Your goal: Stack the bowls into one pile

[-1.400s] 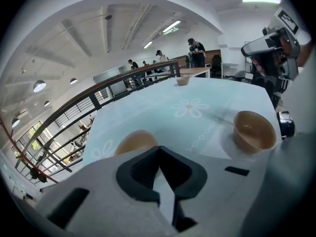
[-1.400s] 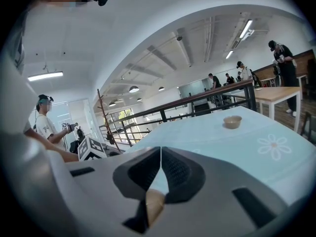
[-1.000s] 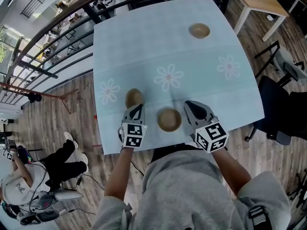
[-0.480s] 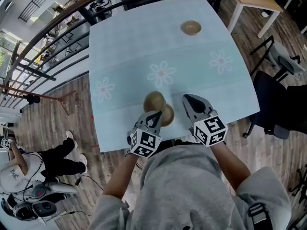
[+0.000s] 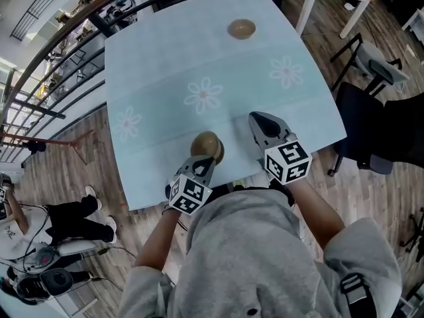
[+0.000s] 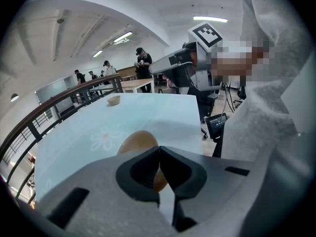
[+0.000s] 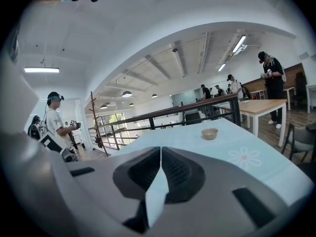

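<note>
Near edge of the table [image 5: 159, 71], a little left of its middle: left gripper [image 5: 203, 164] has its jaws pinched on the rim of a wooden bowl [image 5: 205, 143], wall of the bowl between the pads. The bowl is carried tilted, with its outer side towards the head camera. A darker brown crescent at its right side is probably the second bowl [image 5: 220, 154], lying on the cloth directly under it. I cannot tell whether the two touch or whether the carried one is seated. Right gripper [image 5: 260, 120] is just beside, also by the near edge. Its jaws are together with nothing between them, and it points across the table. Third bowl [image 5: 241, 28] stands upright and alone, well apart, by the far edge towards the far right corner. Judged step: first stacking, carried bowl being brought onto the near one, so the task is roughly at its midpoint. Next move calls for levelling the carried bowl, centring it over the lower rim, lowering until it nests, then letting go. After that the third bowl has to be brought to the pile, or the pile to it. Risk: a tilted release could leave the bowl cocked or shove the lower bowl towards the near edge.
</note>
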`<state>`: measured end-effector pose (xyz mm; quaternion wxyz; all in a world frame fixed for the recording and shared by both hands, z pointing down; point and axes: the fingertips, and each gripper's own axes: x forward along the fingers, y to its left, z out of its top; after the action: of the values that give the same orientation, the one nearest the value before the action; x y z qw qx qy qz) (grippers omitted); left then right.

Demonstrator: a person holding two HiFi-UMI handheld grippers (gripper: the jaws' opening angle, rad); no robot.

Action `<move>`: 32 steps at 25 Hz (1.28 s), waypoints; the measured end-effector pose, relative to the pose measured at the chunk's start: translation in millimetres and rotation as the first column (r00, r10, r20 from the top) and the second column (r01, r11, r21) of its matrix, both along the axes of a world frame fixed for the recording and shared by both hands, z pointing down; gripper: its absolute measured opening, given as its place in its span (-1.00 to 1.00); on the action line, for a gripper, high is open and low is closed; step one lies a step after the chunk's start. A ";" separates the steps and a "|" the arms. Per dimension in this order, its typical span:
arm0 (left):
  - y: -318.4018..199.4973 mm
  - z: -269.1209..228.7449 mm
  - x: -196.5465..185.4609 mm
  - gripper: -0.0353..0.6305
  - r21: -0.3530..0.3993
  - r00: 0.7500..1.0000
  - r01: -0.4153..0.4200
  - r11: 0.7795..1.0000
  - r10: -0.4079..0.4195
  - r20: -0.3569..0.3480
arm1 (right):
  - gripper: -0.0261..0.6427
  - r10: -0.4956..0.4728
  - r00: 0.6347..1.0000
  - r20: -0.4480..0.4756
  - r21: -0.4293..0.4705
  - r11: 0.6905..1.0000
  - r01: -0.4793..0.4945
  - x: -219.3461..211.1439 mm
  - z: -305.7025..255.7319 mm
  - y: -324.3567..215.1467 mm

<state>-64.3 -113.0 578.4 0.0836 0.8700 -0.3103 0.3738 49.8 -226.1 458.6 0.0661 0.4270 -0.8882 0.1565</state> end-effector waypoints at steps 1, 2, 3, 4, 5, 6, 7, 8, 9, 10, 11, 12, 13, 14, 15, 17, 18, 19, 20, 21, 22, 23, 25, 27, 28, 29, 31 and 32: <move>1.3 5.1 1.2 -0.83 -0.010 1.000 -0.007 1.000 0.007 0.005 | -0.83 0.004 1.000 -0.009 0.004 1.000 -0.004 3.7 0.4 -2.1; 2.4 10.0 2.2 -0.83 -0.019 1.000 -0.013 1.000 0.013 0.010 | -0.83 0.007 1.000 -0.018 0.008 1.000 -0.007 6.9 0.6 -4.0; 3.5 14.9 3.4 -0.83 -0.028 1.000 -0.019 0.999 0.020 0.015 | -0.83 0.008 1.000 -0.026 0.013 1.000 -0.008 9.9 0.1 -5.7; 4.7 19.5 5.1 -0.83 -0.038 0.999 -0.026 0.999 0.027 0.020 | -0.83 0.008 0.999 -0.035 0.019 1.000 -0.008 13.0 -1.3 -7.3; 6.0 23.7 7.3 -0.83 -0.049 0.999 -0.033 0.998 0.034 0.022 | -0.83 0.007 0.999 -0.044 0.026 1.000 -0.005 16.3 -3.6 -9.0; 7.2 27.3 9.3 -0.82 -0.060 0.999 -0.038 0.997 0.039 0.025 | -0.83 0.003 0.999 -0.055 0.034 0.999 -0.001 19.4 -6.6 -10.9; 7.9 30.1 10.4 -0.82 -0.071 0.999 -0.040 0.997 0.042 0.027 | -0.83 -0.002 0.998 -0.067 0.043 0.999 0.005 22.2 -10.6 -13.6; 7.7 32.3 10.7 -0.82 -0.081 0.999 -0.040 0.996 0.042 0.030 | -0.83 -0.008 0.997 -0.081 0.054 0.998 0.012 24.7 -15.4 -17.2; 7.2 34.3 10.6 -0.82 -0.094 0.999 -0.036 0.995 0.039 0.029 | -0.83 -0.014 0.995 -0.098 0.067 0.998 0.021 27.2 -20.8 -21.2; 6.8 36.5 10.7 -0.82 -0.109 0.999 -0.032 0.994 0.035 0.025 | -0.83 -0.021 0.993 -0.116 0.081 0.996 0.030 30.0 -26.2 -25.3; 7.1 39.2 11.0 -0.82 -0.125 0.999 -0.027 0.992 0.029 0.019 | -0.83 -0.028 0.990 -0.135 0.094 0.995 0.041 33.0 -31.2 -28.8; 7.8 42.2 11.6 -0.82 -0.142 1.000 -0.023 0.990 0.025 0.011 | -0.83 -0.036 0.988 -0.153 0.107 0.993 0.053 36.2 -35.5 -31.8; 8.7 45.4 12.6 -0.82 -0.157 1.000 -0.020 0.987 0.021 0.004 | -0.83 -0.043 0.984 -0.172 0.121 0.991 0.064 39.6 -39.4 -34.5; 9.5 48.4 13.9 -0.82 -0.170 1.000 -0.019 0.985 0.018 -0.005 | -0.83 -0.047 0.981 -0.189 0.133 0.988 0.073 43.3 -42.9 -37.0; 10.0 50.7 15.5 -0.82 -0.183 1.000 -0.017 0.983 0.015 -0.016 | -0.83 -0.047 0.978 -0.203 0.144 0.987 0.077 46.9 -46.1 -39.5; 9.3 52.7 17.8 -0.82 -0.204 0.999 -0.013 0.979 0.005 -0.040 | -0.83 -0.044 0.974 -0.220 0.154 0.985 0.080 51.5 -50.8 -43.6; 8.3 52.2 17.7 -0.82 -0.211 0.999 -0.009 0.978 -0.002 -0.049 | -0.83 -0.044 0.974 -0.224 0.155 0.985 0.081 51.5 -51.9 -44.9; 7.3 50.6 17.1 -0.82 -0.215 0.998 -0.005 0.977 -0.008 -0.057 | -0.83 -0.046 0.973 -0.228 0.153 0.985 0.083 49.8 -52.0 -45.6; 6.7 48.4 16.6 -0.82 -0.218 0.998 -0.001 0.976 -0.013 -0.064 | -0.83 -0.051 0.971 -0.234 0.151 0.985 0.088 47.3 -51.1 -45.6; 6.7 46.1 17.0 -0.82 -0.218 0.997 0.001 0.976 -0.018 -0.073 | -0.83 -0.057 0.968 -0.244 0.151 0.984 0.096 44.8 -49.7 -45.2; 6.5 42.8 18.4 -0.82 -0.214 0.996 0.002 0.977 -0.021 -0.085 | -0.83 -0.063 0.964 -0.258 0.154 0.982 0.106 42.7 -48.0 -44.7; 5.7 38.7 20.1 -0.82 -0.207 0.995 0.003 0.978 -0.023 -0.098 | -0.83 -0.069 0.960 -0.273 0.159 0.980 0.116 40.9 -46.6 -44.7; 0.8 28.9 21.0 -0.81 -0.181 0.992 0.010 0.983 -0.033 -0.124 | -0.83 -0.079 0.951 -0.299 0.172 0.976 0.135 36.6 -45.5 -47.1; -5.2 17.2 19.1 -0.64 -0.162 0.988 0.023 0.987 -0.048 -0.150 | -0.83 -0.087 0.944 -0.318 0.181 0.972 0.150 31.9 -46.8 -52.8; -8.8 10.9 17.6 -0.61 -0.151 0.985 0.034 0.988 -0.058 -0.162 | -0.83 -0.089 0.941 -0.326 0.184 0.971 0.155 30.2 -47.8 -56.5; -12.8 4.7 15.7 -0.61 -0.137 0.983 0.046 0.990 -0.070 -0.172 | -0.83 -0.090 0.939 -0.332 0.186 0.970 0.158 29.1 -48.6 -60.2; -21.1 -7.5 11.1 -0.61 -0.099 0.977 0.077 0.992 -0.094 -0.189 | -0.83 -0.090 0.937 -0.339 0.187 0.969 0.160 28.6 -48.6 -66.6; -25.7 -14.0 8.2 -0.61 -0.076 0.974 0.096 0.992 -0.109 -0.199 | -0.83 -0.089 0.936 -0.341 0.187 0.969 0.160 28.9 -48.1 -69.3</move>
<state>-56.2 -138.7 564.4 0.1628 0.8832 -0.3322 0.2882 78.7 -295.5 410.5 0.1782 0.3942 -0.9014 -0.0172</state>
